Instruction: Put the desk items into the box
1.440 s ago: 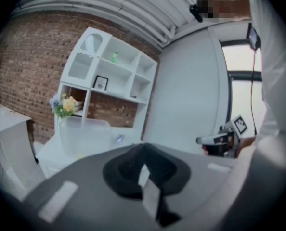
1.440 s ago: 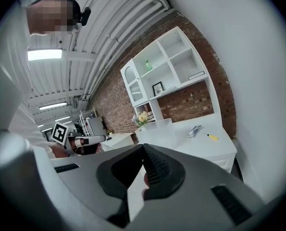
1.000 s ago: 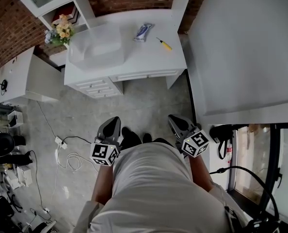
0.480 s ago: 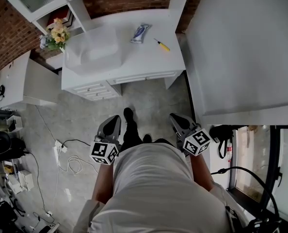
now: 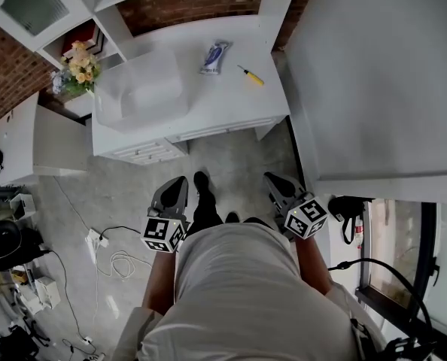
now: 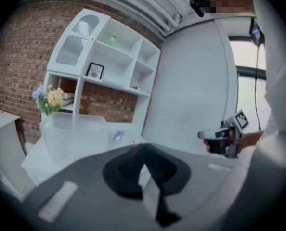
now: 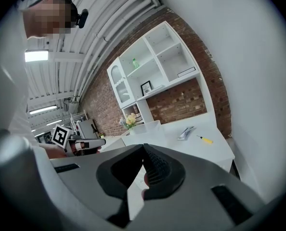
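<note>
**Desk items waiting on the worktop, both claws empty**

The clear box (image 5: 144,89) is sitting open side up on the left part of the white worktop (image 5: 231,104). It is looking empty from the head view, though its cloudy walls are making that hard to judge. To its right, a blue-and-white packet (image 5: 214,56) is lying flat, apart from the box. Further right, a small yellow-handled screwdriver (image 5: 251,75) is lying near the worktop's right end, apart from the packet. A bunch of yellow flowers (image 5: 77,66) is standing just beside the box's left end, under the white shelf unit (image 5: 114,25) that is rising behind the worktop against the brick wall.

You are standing well back from the worktop, with a stretch of grey floor (image 5: 231,153) lying between you and it. You are holding the left claw (image 5: 176,185) and the right claw (image 5: 273,180) low in front of your body. Both are pointing towards the worktop, well apart from each other and from every item. In its own view the left claw's jaws are meeting at their tips, pinching nothing. The right claw's jaws are likewise pressing together on nothing. White cables (image 5: 110,253) are trailing across the floor to your left.
</note>
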